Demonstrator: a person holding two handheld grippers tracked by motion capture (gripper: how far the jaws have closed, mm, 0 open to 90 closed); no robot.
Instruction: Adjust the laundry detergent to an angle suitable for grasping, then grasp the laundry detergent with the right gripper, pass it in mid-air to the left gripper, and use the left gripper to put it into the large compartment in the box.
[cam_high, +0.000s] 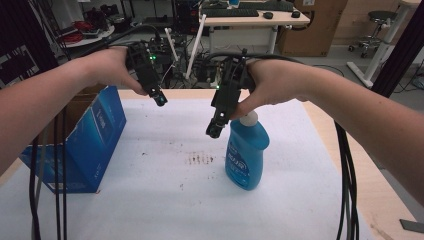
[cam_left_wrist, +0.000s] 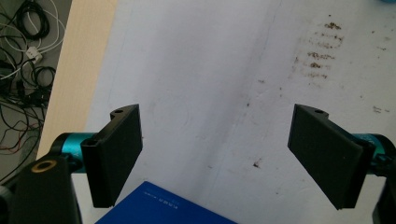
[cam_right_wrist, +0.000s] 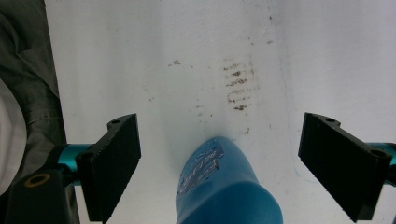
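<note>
A blue bottle (cam_high: 246, 152) with a white cap stands upright on the white sheet (cam_high: 170, 200), right of the middle. My right gripper (cam_high: 215, 129) hangs in the air just left of the bottle's neck, tilted downward. In the right gripper view its jaws stand wide apart, and the blue bottle (cam_right_wrist: 224, 186) lies below and between them, untouched. My left gripper (cam_high: 160, 99) is held up over the far left part of the sheet, beside a blue cardboard box (cam_high: 87, 145). The left gripper view has the jaws wide apart, over the bare sheet (cam_left_wrist: 210, 93) with a box corner (cam_left_wrist: 163, 207) beneath.
Brown stains (cam_high: 199, 159) mark the sheet left of the bottle. The blue box stands open at the table's left edge. Black cables (cam_high: 347, 175) hang along the right side. Desks, a stool and gear stand behind the table.
</note>
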